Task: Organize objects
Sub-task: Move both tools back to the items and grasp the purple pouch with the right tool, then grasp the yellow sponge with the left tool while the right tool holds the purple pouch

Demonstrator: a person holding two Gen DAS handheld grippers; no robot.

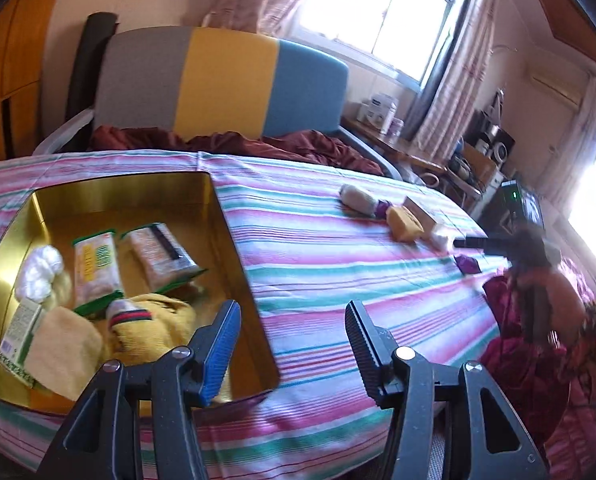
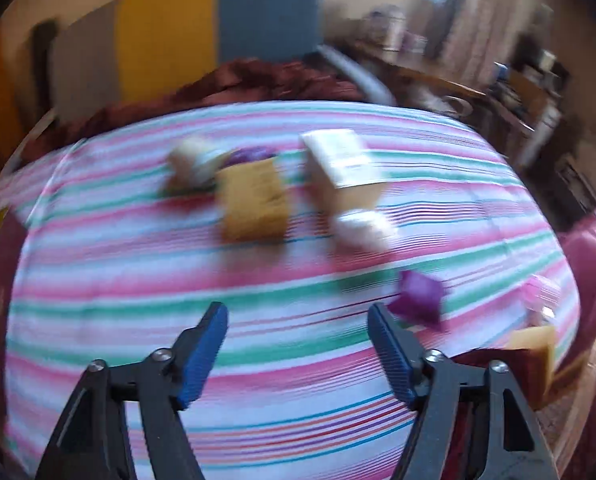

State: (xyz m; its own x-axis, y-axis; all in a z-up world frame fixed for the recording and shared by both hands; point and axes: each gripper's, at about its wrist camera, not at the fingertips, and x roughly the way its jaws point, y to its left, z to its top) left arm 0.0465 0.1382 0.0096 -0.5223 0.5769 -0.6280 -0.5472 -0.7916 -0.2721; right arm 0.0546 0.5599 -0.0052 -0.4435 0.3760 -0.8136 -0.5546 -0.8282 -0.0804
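The gold tin (image 1: 233, 240), a shallow rectangular tray, lies on the striped cloth (image 1: 338, 264) of the bench, at the left of the left wrist view, its long axis running from the near left edge back toward the chair (image 1: 225, 80). Inside it two green-edged snack packets (image 1: 97, 268) lie side by side, their long axes roughly along the tin's. Near them are a white bundle (image 1: 39, 276), a yellow cloth (image 1: 153, 332) and a small printed box (image 1: 17, 336).

Well apart from the tin, at the far right of the cloth, loose things lie in a row: a pale roll (image 1: 356, 198), a yellow pad (image 1: 406, 224), a tan box (image 1: 422, 210) and a purple wrapper (image 1: 468, 264).

The left gripper (image 1: 293, 328) hangs with jaws apart and empty, over the tin's near right corner.

The right wrist view, heavily blurred, leaves out the tin and shows the row close up: the yellow pad (image 2: 253, 200), the tan box (image 2: 342, 168), a white lump (image 2: 362, 228) and the purple wrapper (image 2: 418, 300). The right gripper (image 2: 298, 316) has its jaws wide apart with nothing between them, the wrapper just beside the right-hand one.
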